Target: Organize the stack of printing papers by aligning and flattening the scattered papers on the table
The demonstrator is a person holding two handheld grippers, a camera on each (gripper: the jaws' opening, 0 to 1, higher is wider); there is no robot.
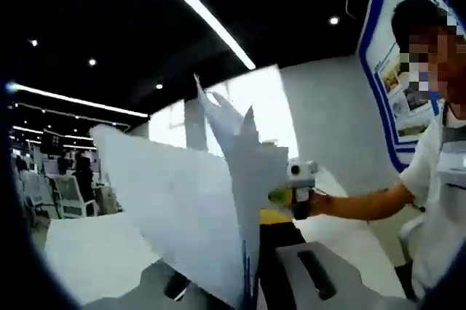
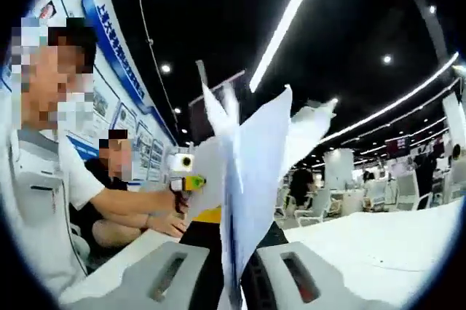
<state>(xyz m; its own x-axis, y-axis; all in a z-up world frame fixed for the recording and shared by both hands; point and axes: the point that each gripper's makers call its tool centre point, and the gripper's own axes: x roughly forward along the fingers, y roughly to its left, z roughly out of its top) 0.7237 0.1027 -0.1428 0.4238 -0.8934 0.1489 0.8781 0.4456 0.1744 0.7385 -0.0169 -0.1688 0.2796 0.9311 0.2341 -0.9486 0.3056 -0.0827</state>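
A sheaf of white printing papers (image 1: 182,208) stands on edge above the white table (image 1: 87,252), its sheets fanned apart and uneven at the top. My left gripper (image 1: 256,284) is shut on the sheaf's lower edge, a grey jaw on each side. The right gripper (image 1: 295,192), with yellow-green parts, reaches in behind the papers' right side from a person's hand. In the right gripper view the same papers (image 2: 255,179) rise edge-on between the jaws of my right gripper (image 2: 233,284), which is shut on them. The left gripper (image 2: 186,177) shows beyond the sheaf.
A person in a white shirt (image 2: 44,201) sits close at the table's edge, arm stretched toward the papers. A second person (image 2: 116,172) sits behind. White tabletop (image 2: 378,244) spreads to the right. Chairs (image 1: 65,193) and a wall poster (image 1: 397,70) lie farther off.
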